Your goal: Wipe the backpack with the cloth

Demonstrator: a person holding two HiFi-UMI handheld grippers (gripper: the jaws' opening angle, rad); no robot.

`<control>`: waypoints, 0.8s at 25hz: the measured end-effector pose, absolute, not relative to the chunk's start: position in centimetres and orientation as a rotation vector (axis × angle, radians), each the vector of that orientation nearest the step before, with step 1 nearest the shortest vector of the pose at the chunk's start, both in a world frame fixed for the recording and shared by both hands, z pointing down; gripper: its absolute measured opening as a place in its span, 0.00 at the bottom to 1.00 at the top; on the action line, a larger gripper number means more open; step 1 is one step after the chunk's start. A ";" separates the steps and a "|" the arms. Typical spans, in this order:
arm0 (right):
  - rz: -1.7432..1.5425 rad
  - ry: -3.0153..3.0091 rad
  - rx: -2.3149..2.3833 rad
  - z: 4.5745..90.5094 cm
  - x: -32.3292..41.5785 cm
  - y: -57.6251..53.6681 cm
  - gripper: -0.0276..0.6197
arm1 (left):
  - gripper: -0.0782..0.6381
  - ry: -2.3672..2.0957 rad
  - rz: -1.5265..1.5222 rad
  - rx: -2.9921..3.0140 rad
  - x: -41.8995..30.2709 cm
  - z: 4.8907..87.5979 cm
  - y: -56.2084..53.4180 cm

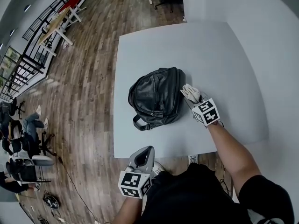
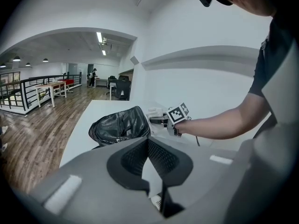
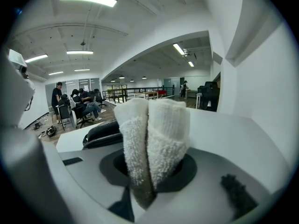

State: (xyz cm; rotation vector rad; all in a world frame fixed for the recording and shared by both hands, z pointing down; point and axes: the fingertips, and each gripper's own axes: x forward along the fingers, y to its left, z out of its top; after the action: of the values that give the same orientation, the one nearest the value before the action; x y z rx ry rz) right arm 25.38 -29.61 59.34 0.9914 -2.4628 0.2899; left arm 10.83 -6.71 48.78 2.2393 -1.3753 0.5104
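A black leather backpack [image 1: 156, 97] lies on the white table [image 1: 224, 55]. My right gripper [image 1: 195, 101] is shut on a folded white cloth [image 1: 188, 92], held right beside the backpack's right side. In the right gripper view the cloth [image 3: 154, 129] stands up between the jaws and hides their tips, with the backpack [image 3: 100, 133] low on the left. My left gripper [image 1: 146, 152] hangs off the table's near edge, shut with nothing in it. The left gripper view shows its jaws [image 2: 148, 141] meeting, with the backpack [image 2: 119, 125] and the cloth [image 2: 155, 112] beyond.
The table stands against a white wall [image 1: 271, 41] on the right. Wooden floor [image 1: 88, 78] runs along its left side. People sit on office chairs [image 1: 23, 139] far left. Desks [image 1: 60, 20] and a railing stand further back.
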 end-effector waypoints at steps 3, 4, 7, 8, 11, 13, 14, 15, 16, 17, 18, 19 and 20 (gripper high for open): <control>0.293 -2.455 1.003 59.1 25.2 -28.8 0.18 | 0.12 -1.365 0.503 2.253 10.2 48.4 -6.5; 0.294 -2.452 1.005 59.0 25.1 -28.5 0.18 | 0.12 -1.363 0.500 2.256 10.0 48.3 -6.5; 0.296 -2.440 1.017 58.9 24.9 -27.8 0.18 | 0.12 -1.355 0.489 2.261 9.2 48.3 -6.5; 0.298 -2.436 1.023 58.9 24.9 -27.6 0.18 | 0.12 -1.351 0.486 2.262 8.9 48.4 -6.5; 0.313 -2.428 1.046 58.8 24.8 -27.0 0.18 | 0.12 -1.338 0.474 2.271 8.3 48.5 -6.6; 0.328 -2.425 1.068 58.7 24.6 -26.6 0.18 | 0.12 -1.329 0.466 2.280 7.8 48.5 -6.6; 0.336 -2.425 1.079 58.6 24.4 -26.3 0.18 | 0.12 -1.324 0.463 2.284 7.5 48.5 -6.6; 0.342 -2.425 1.089 58.6 24.2 -26.0 0.18 | 0.12 -1.319 0.461 2.287 7.2 48.5 -6.6; 0.348 -2.423 1.099 58.5 24.1 -25.6 0.18 | 0.12 -1.314 0.459 2.290 6.8 48.5 -6.6; 0.352 -2.420 1.109 58.5 23.9 -25.2 0.18 | 0.12 -1.309 0.457 2.293 6.5 48.6 -6.6; 0.356 -2.415 1.119 58.5 23.8 -24.9 0.18 | 0.12 -1.304 0.455 2.296 6.1 48.6 -6.6; 0.361 -2.409 1.130 58.5 23.6 -24.5 0.18 | 0.12 -1.299 0.454 2.300 5.7 48.6 -6.5; 0.367 -2.404 1.141 58.5 23.5 -24.2 0.18 | 0.12 -1.294 0.453 2.304 5.3 48.6 -6.4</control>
State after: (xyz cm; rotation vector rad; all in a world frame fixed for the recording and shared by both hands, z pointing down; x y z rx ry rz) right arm 23.48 -24.18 58.51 1.1411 -2.4038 0.3668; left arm 5.30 -6.40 48.57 2.3043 -1.2935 0.4528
